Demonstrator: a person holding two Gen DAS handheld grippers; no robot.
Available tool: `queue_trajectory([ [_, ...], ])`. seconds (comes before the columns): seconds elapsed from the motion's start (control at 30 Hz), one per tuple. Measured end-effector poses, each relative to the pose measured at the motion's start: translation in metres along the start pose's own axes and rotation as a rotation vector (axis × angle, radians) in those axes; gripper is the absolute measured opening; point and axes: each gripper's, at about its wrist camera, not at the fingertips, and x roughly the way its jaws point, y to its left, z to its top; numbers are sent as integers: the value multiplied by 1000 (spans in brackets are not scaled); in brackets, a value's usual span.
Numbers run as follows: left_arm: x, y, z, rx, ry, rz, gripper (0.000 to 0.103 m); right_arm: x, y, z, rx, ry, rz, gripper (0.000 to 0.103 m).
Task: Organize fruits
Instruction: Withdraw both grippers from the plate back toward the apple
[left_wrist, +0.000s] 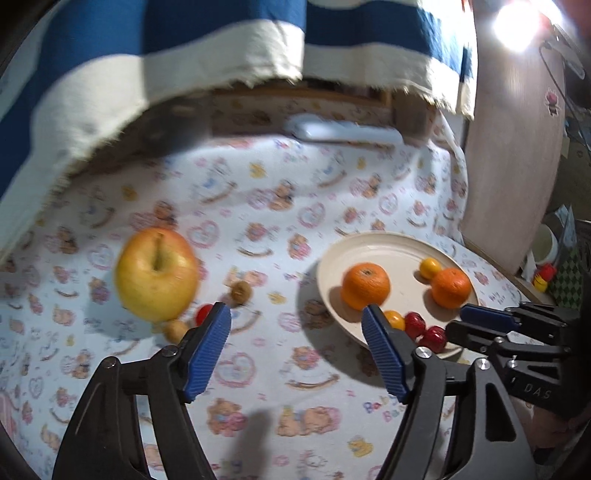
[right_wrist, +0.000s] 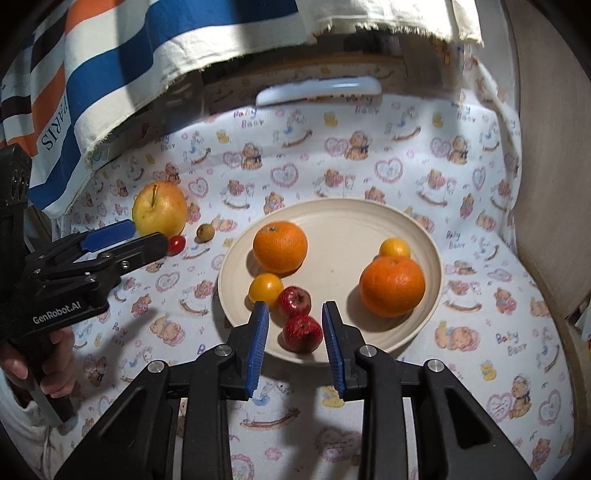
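on the cream plate (right_wrist: 424, 236): two oranges (right_wrist: 280, 246), two small yellow fruits (right_wrist: 265, 289) and two small red fruits (right_wrist: 302, 333), the red pair at the near rim. left of the plate on the teddy-print cloth (right_wrist: 480, 332): a yellow apple (right_wrist: 159, 210), a small brown fruit (right_wrist: 205, 232) and a red cherry tomato (right_wrist: 176, 243). right gripper (right_wrist: 295, 317) parted either side of the nearest red fruit, pads not touching it. left gripper (left_wrist: 295, 321) parted wide over bare cloth between apple and plate, holding nothing. striped towel (right_wrist: 110, 66) hanging at the far left.
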Motion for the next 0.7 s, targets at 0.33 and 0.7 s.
queue_trajectory([
  [0.33, -37, 27, -12, -46, -136, 82, 96, -14, 3, 0, -32, -124, -94, 34],
  [0.7, -49, 44, -19, -78, -182, 131, 101, -23, 5, -3, -35, -219, -106, 67],
])
